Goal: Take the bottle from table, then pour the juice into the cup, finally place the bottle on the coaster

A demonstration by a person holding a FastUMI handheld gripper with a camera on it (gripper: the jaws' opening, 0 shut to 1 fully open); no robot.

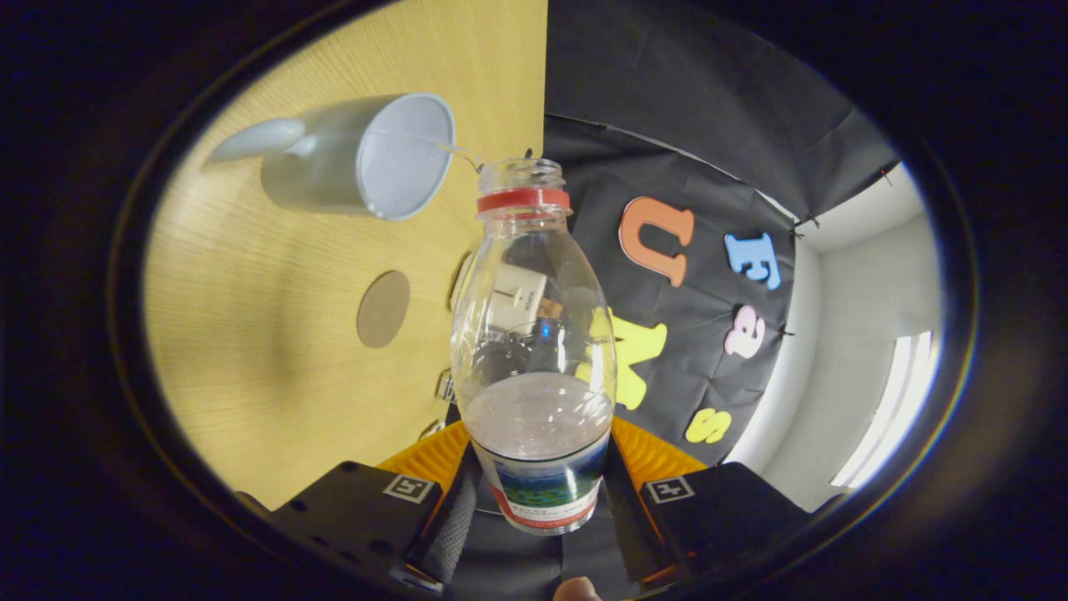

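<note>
Gripper: the gripper (538, 501) is closed around the lower body of the bottle; one finger presses on each side of it, so the bottle is held firmly between them.
Finger markers: each finger carries a small square coded marker on its top face; it is a pattern, not readable writing.
Bottle: a clear plastic bottle (534, 351) with a red ring under its open neck and no cap; it points forward from the fingers, with its mouth near the rim of the cup.
Liquid: a pale, nearly clear liquid lies in the lower part of the bottle, near the fingers; a thin stream goes from the bottle mouth to the cup rim.
Label: a band with a blue and green landscape picture and a red stripe wraps the bottle base; the print on it is too small to read.
Cup: a light grey mug (359, 159) with a handle, beyond the bottle mouth, its opening turned to the camera.
Coaster: a round brown flat disc (383, 309) on the light wooden table (250, 334), between the cup and the fingers, well apart from the bottle.
Small thing at the bottom, behind the bottle base: maybe a fingertip; I cannot tell.
</note>
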